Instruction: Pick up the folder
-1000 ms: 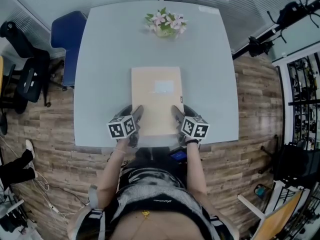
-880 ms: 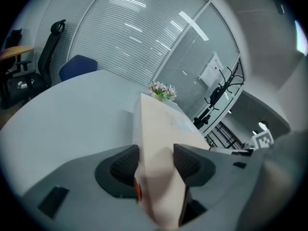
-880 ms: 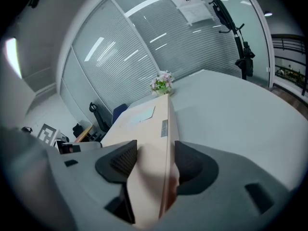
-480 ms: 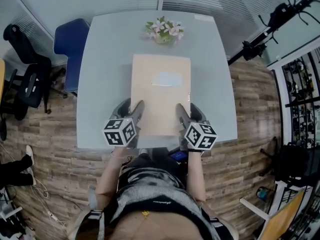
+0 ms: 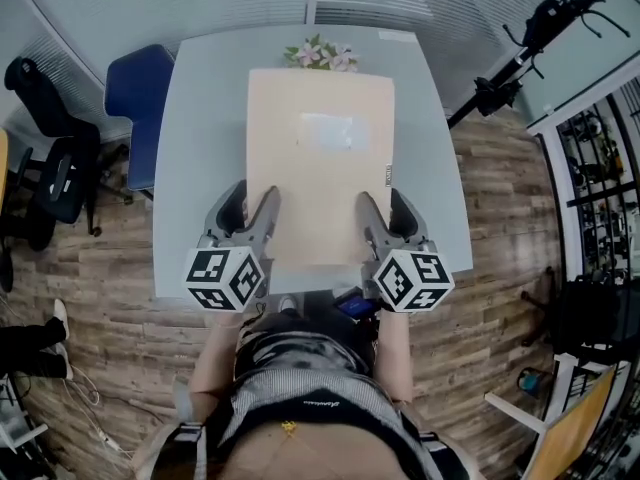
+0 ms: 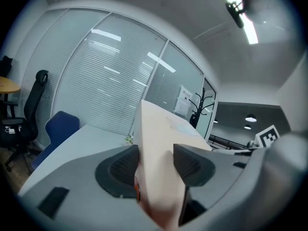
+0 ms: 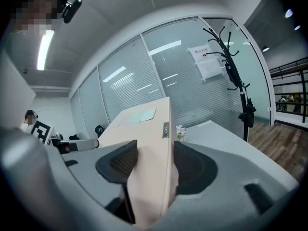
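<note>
A thick beige folder (image 5: 320, 163) with a pale label hangs lifted above the grey table (image 5: 200, 168), held level by its near end. My left gripper (image 5: 262, 218) is shut on its near left edge, and my right gripper (image 5: 372, 220) is shut on its near right edge. In the left gripper view the folder (image 6: 156, 148) fills the gap between the two dark pads (image 6: 125, 166). The right gripper view shows the folder (image 7: 151, 153) pinched the same way, with a small dark tag on its side. The folder hides much of the table's middle.
A small pot of pink and white flowers (image 5: 322, 55) stands at the table's far edge, partly behind the folder. A blue chair (image 5: 135, 93) sits at the table's left, black office chairs (image 5: 45, 158) farther left. A black coat stand (image 5: 520, 48) is at the right.
Both grippers have risen together with the folder, which has left the table top and now looks much larger in the head view. The jaws have kept their hold.
</note>
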`<state>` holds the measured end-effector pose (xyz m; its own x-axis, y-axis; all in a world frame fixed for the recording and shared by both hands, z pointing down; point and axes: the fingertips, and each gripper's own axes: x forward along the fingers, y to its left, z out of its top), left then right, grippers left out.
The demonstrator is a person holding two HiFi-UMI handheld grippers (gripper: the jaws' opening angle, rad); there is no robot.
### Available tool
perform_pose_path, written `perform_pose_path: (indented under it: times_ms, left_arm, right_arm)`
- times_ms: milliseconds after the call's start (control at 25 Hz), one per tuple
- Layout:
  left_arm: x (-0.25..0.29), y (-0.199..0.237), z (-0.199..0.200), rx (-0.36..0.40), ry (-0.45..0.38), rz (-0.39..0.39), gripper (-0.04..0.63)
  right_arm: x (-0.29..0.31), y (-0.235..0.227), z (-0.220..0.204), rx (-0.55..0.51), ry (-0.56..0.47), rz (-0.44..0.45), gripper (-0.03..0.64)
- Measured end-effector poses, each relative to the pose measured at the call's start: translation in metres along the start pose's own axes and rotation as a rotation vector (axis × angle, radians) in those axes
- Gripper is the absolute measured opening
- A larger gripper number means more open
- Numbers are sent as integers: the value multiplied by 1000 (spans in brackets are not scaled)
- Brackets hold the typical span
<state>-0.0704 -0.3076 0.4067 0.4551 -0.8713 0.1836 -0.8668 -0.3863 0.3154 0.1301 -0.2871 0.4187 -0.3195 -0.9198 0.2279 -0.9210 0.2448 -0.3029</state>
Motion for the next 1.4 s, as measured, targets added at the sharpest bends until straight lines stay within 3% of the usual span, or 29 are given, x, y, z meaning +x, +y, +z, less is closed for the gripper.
perform_pose_path:
  times_ms: [440, 1400]
  left_arm:
    - [-19, -14, 37, 20, -99, -3, 222]
    - [-20, -30, 41, 25, -123, -3, 221]
  right_arm:
    - [-17, 19, 37, -47, -77, 26, 235]
    - [-32, 11, 49, -60, -107, 25, 219]
